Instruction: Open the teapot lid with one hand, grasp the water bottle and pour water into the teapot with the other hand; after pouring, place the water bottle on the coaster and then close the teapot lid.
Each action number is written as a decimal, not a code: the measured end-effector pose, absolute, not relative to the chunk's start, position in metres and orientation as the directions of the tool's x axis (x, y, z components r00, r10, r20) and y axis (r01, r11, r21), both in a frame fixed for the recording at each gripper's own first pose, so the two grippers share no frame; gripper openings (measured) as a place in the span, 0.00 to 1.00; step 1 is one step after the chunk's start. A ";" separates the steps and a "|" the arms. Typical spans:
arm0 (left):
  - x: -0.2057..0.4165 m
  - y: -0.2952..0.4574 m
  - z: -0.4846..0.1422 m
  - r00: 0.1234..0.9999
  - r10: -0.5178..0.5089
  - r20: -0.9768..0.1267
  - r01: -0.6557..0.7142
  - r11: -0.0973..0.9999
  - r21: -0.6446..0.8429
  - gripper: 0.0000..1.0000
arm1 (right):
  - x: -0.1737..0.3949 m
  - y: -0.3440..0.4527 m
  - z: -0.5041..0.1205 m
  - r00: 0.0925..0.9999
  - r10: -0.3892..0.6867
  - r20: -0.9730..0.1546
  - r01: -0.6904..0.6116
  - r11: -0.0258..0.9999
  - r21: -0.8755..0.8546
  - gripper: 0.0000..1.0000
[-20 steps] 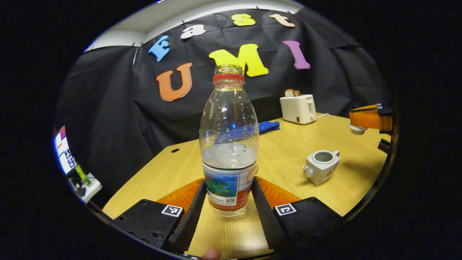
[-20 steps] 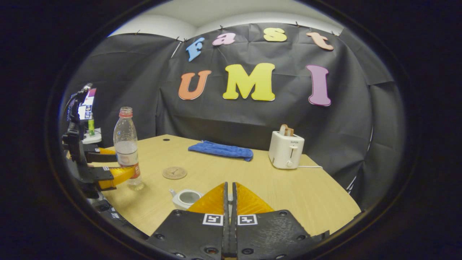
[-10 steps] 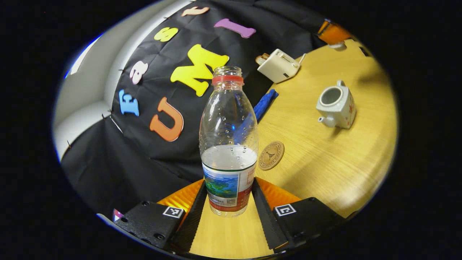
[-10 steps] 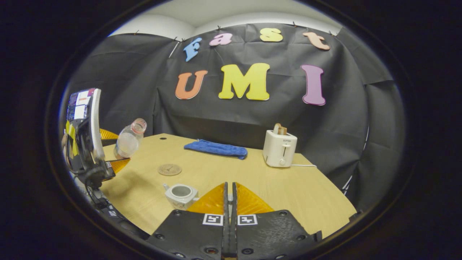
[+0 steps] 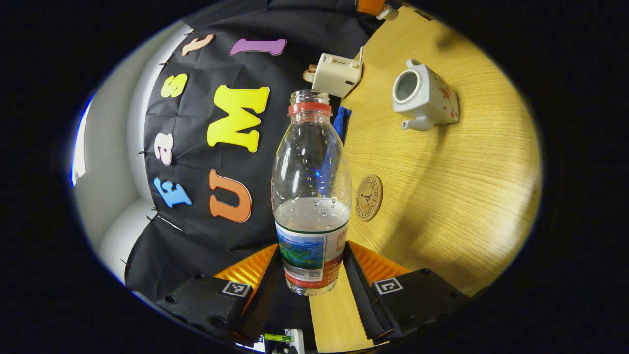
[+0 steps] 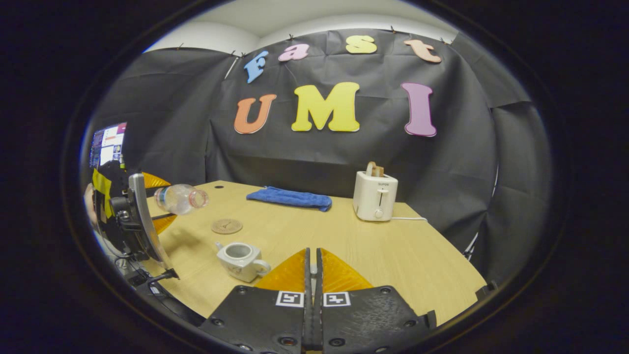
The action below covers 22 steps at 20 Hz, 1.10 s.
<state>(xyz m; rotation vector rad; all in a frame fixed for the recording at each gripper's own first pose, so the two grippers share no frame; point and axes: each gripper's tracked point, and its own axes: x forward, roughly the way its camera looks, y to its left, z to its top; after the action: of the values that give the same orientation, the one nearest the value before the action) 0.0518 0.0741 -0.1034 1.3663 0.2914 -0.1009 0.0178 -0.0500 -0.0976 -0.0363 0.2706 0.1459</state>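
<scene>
Bottle [image 5: 311, 196] is pinched low on its label between both fingers of your left claw [image 5: 311, 275], uncapped, roughly a third full. In the right gripper view it sits at left centre of the frame, tipped close to horizontal with the mouth [image 6: 199, 198] pointing toward mid-desk.

Teapot [image 6: 239, 259] is lid-off, lower centre-left in that view, well below and apart from the bottle mouth. In the left gripper view the pot [image 5: 423, 101] is upper right, opening facing you, and the coaster [image 5: 368, 197] is just right of the bottle.

Your right claw [image 6: 310, 275] has its fingers pressed together. I think something small is pinched between them, probably the lid, but it's too hidden to confirm. A right claw tip holding a pale knob shows at the top edge of the left gripper view.

Risks from here:
- Bottle is already steeply tilted and not over the pot. Any more roll and water hits the desk [image 6: 393, 255] before you're lined up.
- Small pot opening, wide bottle mouth: a fast tilt will overshoot or splash.
- Grip is low on a soft, wet-looking bottle, so it could pivot or slip in the fingers.
- Keep the right claw clear of the pour path.
</scene>
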 end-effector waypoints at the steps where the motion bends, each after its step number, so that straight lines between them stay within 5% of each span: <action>1: 0.053 0.073 -0.102 0.961 0.095 -0.258 0.239 0.175 0.955 0.76 | 0.017 -0.051 -0.098 0.953 0.137 -0.269 -0.147 0.989 -0.016 0.00; 22: 0.074 0.048 -0.087 0.975 0.059 -0.213 0.220 -0.151 0.964 0.76 | 0.009 -0.075 -0.108 0.956 0.113 -0.270 -0.116 0.993 0.005 0.00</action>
<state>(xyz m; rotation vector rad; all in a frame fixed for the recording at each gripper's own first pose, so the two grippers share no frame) 0.0744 0.0475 -0.0866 1.7211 0.2097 -0.1416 0.0090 -0.0751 -0.1083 -0.0108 0.2730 0.1158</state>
